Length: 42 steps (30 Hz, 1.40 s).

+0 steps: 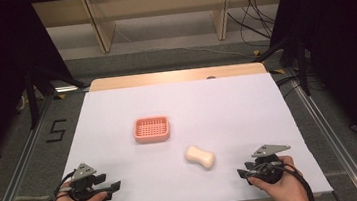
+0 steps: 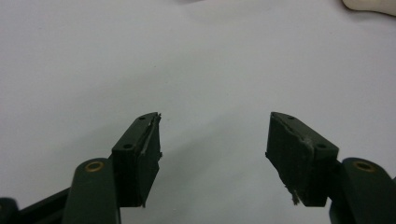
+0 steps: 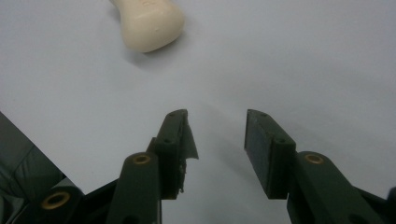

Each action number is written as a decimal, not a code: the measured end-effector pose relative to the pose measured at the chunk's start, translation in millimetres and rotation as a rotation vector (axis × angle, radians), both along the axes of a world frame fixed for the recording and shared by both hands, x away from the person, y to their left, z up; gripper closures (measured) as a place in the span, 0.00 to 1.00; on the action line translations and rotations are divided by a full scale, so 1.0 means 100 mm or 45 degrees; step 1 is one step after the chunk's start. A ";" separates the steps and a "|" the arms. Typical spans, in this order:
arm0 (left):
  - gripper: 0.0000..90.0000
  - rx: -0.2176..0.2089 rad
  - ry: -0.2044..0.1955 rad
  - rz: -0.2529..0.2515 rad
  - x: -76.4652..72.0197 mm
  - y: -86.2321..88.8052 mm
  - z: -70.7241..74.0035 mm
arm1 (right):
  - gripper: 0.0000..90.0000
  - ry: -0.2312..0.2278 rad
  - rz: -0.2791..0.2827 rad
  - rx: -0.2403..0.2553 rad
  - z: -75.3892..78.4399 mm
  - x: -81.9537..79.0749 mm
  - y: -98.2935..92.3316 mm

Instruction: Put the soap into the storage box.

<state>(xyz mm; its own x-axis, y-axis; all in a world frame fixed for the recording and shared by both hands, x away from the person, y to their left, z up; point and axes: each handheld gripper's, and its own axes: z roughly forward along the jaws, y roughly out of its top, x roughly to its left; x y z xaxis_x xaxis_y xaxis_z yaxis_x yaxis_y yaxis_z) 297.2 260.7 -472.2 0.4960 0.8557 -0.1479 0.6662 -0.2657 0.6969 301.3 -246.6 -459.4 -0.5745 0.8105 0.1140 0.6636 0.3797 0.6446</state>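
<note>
A cream, waisted bar of soap point(image 1: 200, 157) lies on the white table cover, right of centre. Behind it to the left sits a pink slatted soap dish point(image 1: 152, 129) with nothing in it. My left gripper point(image 1: 111, 190) rests near the front left edge, held by a hand. Its jaws stand wide apart over bare cover point(image 2: 215, 135), and an end of the soap point(image 2: 373, 5) peeks in at the top right. My right gripper point(image 1: 244, 174) sits at the front right. Its jaws point(image 3: 217, 135) are apart by a narrower gap with nothing between them, and the soap point(image 3: 149, 23) lies ahead to their left.
The white cover point(image 1: 217, 106) spans the table, with a wooden strip point(image 1: 174, 77) at the far edge. Metal rails point(image 1: 17, 167) run along both sides on the floor. Shelving and loose cables point(image 1: 252, 12) stand beyond the table.
</note>
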 end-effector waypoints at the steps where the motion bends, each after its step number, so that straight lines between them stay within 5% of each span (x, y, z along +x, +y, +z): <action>1: 0.38 0.002 0.022 -0.020 0.00 0.01 0.01 | 0.66 0.013 -0.022 0.009 0.01 -0.01 0.02; 6: 0.38 0.040 0.022 -0.056 -0.01 0.01 0.02 | 0.66 0.053 0.039 -0.052 0.10 0.05 0.08; 7: 0.38 0.039 0.036 -0.068 -0.02 0.02 0.03 | 0.66 0.031 0.024 -0.021 0.09 0.06 0.12; 8: 0.38 0.046 0.030 -0.071 -0.02 0.03 0.03 | 0.66 0.074 0.028 -0.049 0.14 0.07 0.14; 14: 0.38 0.051 0.026 -0.067 -0.02 0.02 0.03 | 0.66 0.101 0.069 -0.079 0.23 0.19 0.27; 16: 0.38 0.078 0.031 -0.092 -0.02 0.03 0.03 | 0.66 0.151 0.100 -0.122 0.29 0.25 0.31; 25: 0.38 0.033 0.024 -0.072 -0.02 0.02 0.03 | 0.66 0.233 0.225 -0.253 0.41 0.53 0.57; 27: 0.38 0.085 0.038 -0.107 -0.02 0.04 0.04 | 0.64 0.265 0.244 -0.284 0.43 0.58 0.62; 28: 0.38 0.072 0.035 -0.102 -0.02 0.03 0.04 | 0.64 0.288 0.263 -0.294 0.43 0.61 0.66; 29: 0.38 0.003 0.023 -0.056 -0.03 -0.01 0.02 | 0.64 0.294 0.276 -0.307 0.44 0.63 0.68; 36: 0.38 0.022 0.030 -0.077 -0.03 0.01 0.03 | 0.60 0.313 0.390 -0.381 0.46 0.84 0.86; 42: 0.38 0.037 0.028 -0.091 -0.03 0.01 0.03 | 0.57 0.377 0.388 -0.414 0.45 0.93 1.02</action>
